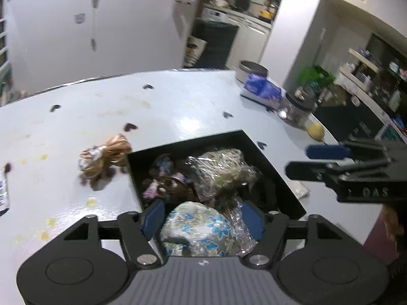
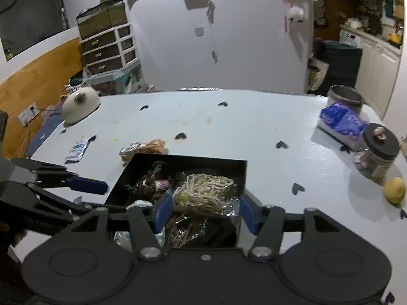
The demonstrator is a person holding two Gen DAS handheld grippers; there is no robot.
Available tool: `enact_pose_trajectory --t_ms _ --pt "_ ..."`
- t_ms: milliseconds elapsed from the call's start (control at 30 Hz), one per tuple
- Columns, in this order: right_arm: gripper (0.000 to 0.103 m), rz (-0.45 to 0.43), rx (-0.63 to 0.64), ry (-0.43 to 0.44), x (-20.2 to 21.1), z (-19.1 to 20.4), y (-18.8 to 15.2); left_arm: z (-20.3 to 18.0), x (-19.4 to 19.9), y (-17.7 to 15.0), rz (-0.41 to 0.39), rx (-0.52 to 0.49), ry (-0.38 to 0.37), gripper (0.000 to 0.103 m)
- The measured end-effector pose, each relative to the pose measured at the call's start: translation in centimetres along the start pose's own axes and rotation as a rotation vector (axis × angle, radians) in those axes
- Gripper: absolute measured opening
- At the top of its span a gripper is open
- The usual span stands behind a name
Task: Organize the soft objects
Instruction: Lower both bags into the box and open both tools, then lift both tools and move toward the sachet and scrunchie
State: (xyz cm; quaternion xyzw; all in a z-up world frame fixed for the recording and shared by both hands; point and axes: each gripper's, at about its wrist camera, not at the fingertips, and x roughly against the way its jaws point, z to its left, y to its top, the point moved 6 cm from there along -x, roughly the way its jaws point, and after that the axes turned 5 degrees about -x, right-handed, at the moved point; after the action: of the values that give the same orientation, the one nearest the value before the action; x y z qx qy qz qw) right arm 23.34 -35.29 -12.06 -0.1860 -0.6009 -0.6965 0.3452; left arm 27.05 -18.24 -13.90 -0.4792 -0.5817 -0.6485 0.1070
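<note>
A pale blue table (image 2: 229, 124) dotted with small dark hearts and yellowish stains fills both views, backed by a white wall. In the right wrist view a cat-shaped white pot (image 2: 80, 105) sits at the table's left edge, with drawers (image 2: 108, 48) in the upper left; along the right edge stand a metal tin (image 2: 344, 97), a blue tissue pack (image 2: 339, 120), a dark-lidded jar (image 2: 379, 152) and a lemon (image 2: 394, 189).

Lower centre lies the black box (image 2: 236, 175), holding a wrapped bundle of cream cord (image 2: 203, 193) and some darker pieces. One tan wrapped bundle (image 1: 104, 158) rests on the table just beside the box's far left corner (touching it or not, I cannot tell).

The left gripper (image 1: 202, 219) is closed on a blue-flowered wrapped bundle (image 1: 198, 231) over the box's near edge. The right gripper (image 2: 202, 209) hangs spread apart, fingers either side of the cord bundle, gripping nothing. The table's far middle lies bare; a kitchen doorway opens at the upper right.
</note>
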Motion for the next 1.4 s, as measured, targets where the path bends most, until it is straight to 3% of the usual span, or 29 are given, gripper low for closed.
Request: enact_pose_trajectory --t_ms 167,367,600,733,833,1400 --pt "0.074 -0.075 -0.022 -0.027 1.7 0.3 -0.5 0.5 1.3 -0.4 -0.03 0.039 0.047 0.086" --pt "0.078 -0.111 -0.026 -0.059 2.9 0.5 -1.2 0.4 3.0 -1.0 -0.078 0.062 0.086 0.103" --pt "0.086 -0.158 -0.04 -0.096 4.0 0.5 -2.0 1.0 5.3 -1.8 -0.148 0.117 0.139 0.103" --pt "0.099 -0.175 -0.045 -0.107 4.5 0.6 -2.4 1.2 6.5 -2.2 -0.185 0.141 0.165 0.103" --pt "0.103 -0.189 -0.052 -0.116 4.8 0.7 -2.5 1.4 7.0 -2.5 -0.198 0.144 0.19 0.103" --pt "0.103 -0.216 -0.054 -0.136 4.6 4.0 -2.1 4.6 9.0 -3.6 -0.228 0.167 0.234 0.103"
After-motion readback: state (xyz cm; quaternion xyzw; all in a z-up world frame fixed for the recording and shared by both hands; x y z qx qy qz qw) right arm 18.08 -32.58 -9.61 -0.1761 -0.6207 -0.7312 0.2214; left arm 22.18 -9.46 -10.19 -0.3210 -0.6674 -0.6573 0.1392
